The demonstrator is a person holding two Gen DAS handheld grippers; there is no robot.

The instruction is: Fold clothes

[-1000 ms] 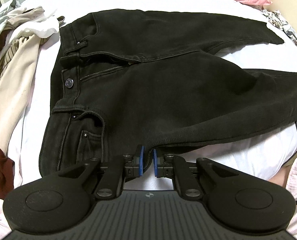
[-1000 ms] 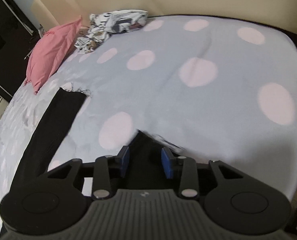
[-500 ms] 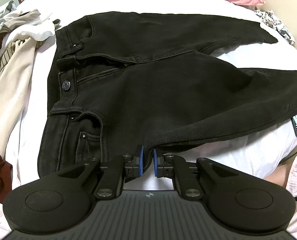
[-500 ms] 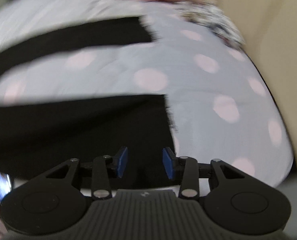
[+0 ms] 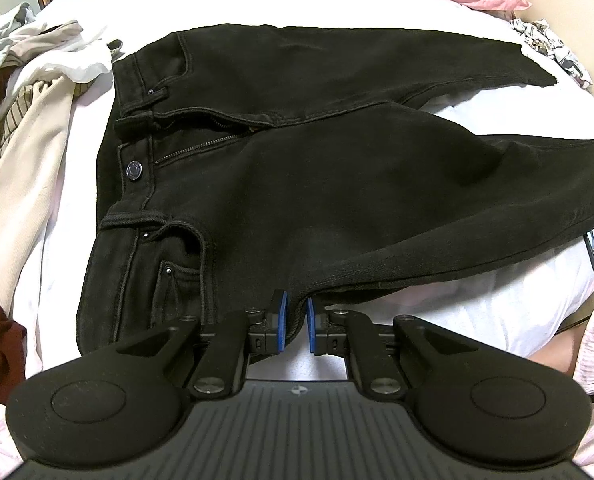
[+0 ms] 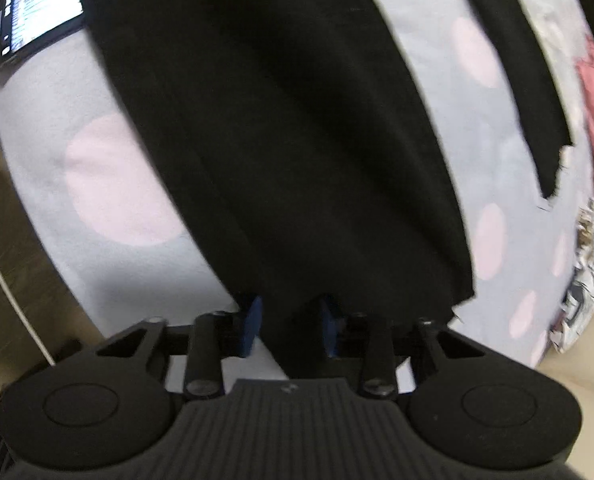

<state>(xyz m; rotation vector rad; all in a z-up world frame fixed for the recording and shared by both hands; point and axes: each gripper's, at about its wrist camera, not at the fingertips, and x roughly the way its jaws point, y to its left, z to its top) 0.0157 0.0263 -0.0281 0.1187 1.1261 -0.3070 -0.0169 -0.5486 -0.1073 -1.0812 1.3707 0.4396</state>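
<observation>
Pinching jeans (image 5: 317,184) side edge, left claw (image 5: 293,322), right claw (image 6: 291,326) apart over hem.

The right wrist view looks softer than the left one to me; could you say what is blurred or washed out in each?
Right wrist view: motion-smeared throughout; the black jeans read as a flat dark mass and the phone screen text is unreadable. Left wrist view: sharp, with jeans stitching and button crisp, but the white bedding is overexposed and fisheye bending curves the edges.

No legible text, even on phone (image 6: 33,16).
</observation>
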